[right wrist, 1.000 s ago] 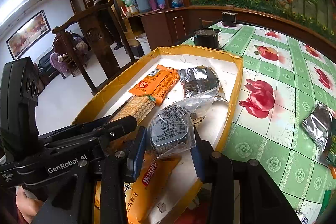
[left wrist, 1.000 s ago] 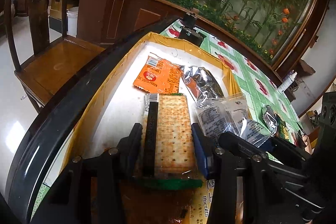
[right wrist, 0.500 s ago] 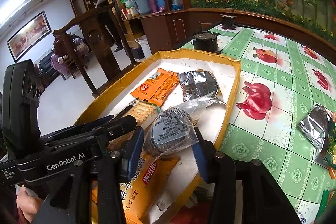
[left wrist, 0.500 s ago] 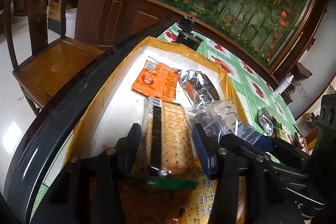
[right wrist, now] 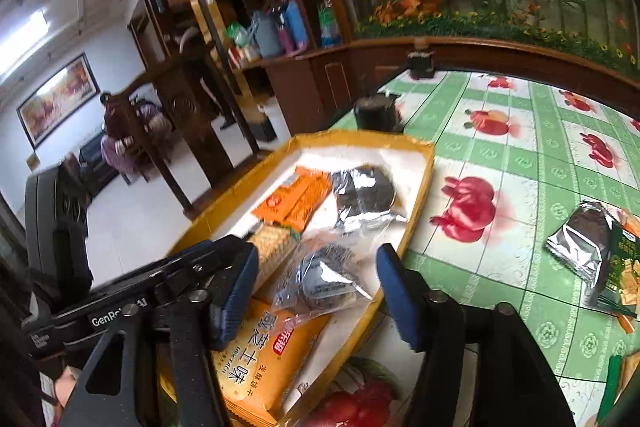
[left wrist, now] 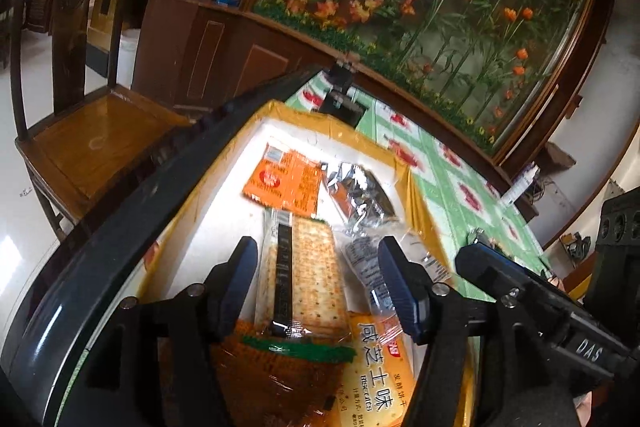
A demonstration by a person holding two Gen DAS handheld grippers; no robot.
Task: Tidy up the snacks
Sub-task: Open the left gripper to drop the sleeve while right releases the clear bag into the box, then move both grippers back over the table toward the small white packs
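A yellow-rimmed white tray (left wrist: 280,115) (right wrist: 424,187) holds several snacks. A cracker pack (left wrist: 308,275) (right wrist: 272,247) lies in it, below my open left gripper (left wrist: 316,279), which is empty. A clear pack with a dark round biscuit (right wrist: 324,279) (left wrist: 368,267) lies in the tray below my open right gripper (right wrist: 316,283), released. An orange packet (left wrist: 284,179) (right wrist: 296,203), a silver pack (left wrist: 360,191) (right wrist: 364,195) and a yellow biscuit pack (left wrist: 380,379) (right wrist: 256,359) also lie in the tray.
On the green patterned tablecloth (right wrist: 540,155), a silver pack (right wrist: 584,243) and a green snack pack (right wrist: 624,267) lie at the right. A dark pot (right wrist: 376,111) stands beyond the tray. A wooden chair (left wrist: 92,131) stands left of the table's dark edge (left wrist: 120,227).
Both grippers opened and pulled back and up from the tray. The cracker pack and the clear biscuit pack now lie in the tray, let go.
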